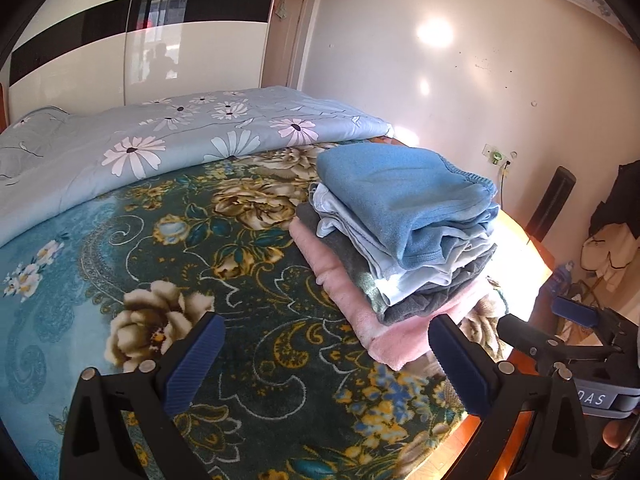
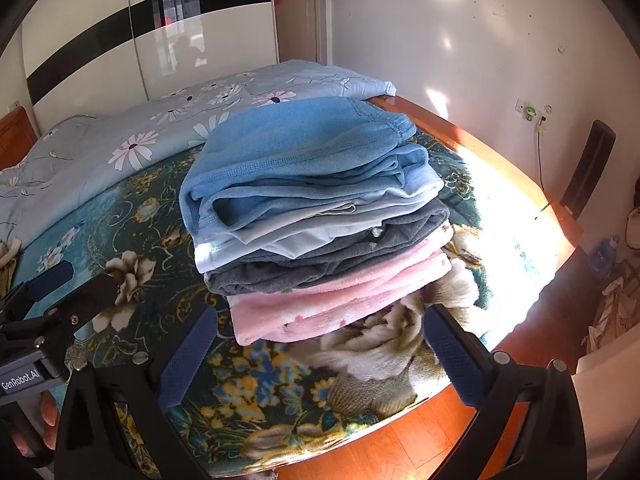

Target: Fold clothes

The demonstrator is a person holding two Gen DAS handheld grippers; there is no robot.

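The bed (image 2: 472, 144) has a wooden frame and a dark flowered blanket (image 1: 248, 248) on top. On the blanket lie a pile of folded clothes (image 2: 320, 216) and a pale daisy quilt (image 1: 152, 140).

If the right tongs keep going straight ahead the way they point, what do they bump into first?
Probably the pink fleece at the bottom of the folded stack, sitting between the open right tongs. Depth is unclear, so they might touch the floral blanket first.

Bright daylight from the right, blown-out glare on the bed's edge (image 2: 516, 216), sun patches on the wall (image 1: 434, 34), sharp focus, fisheye bending, dark vignetted corners
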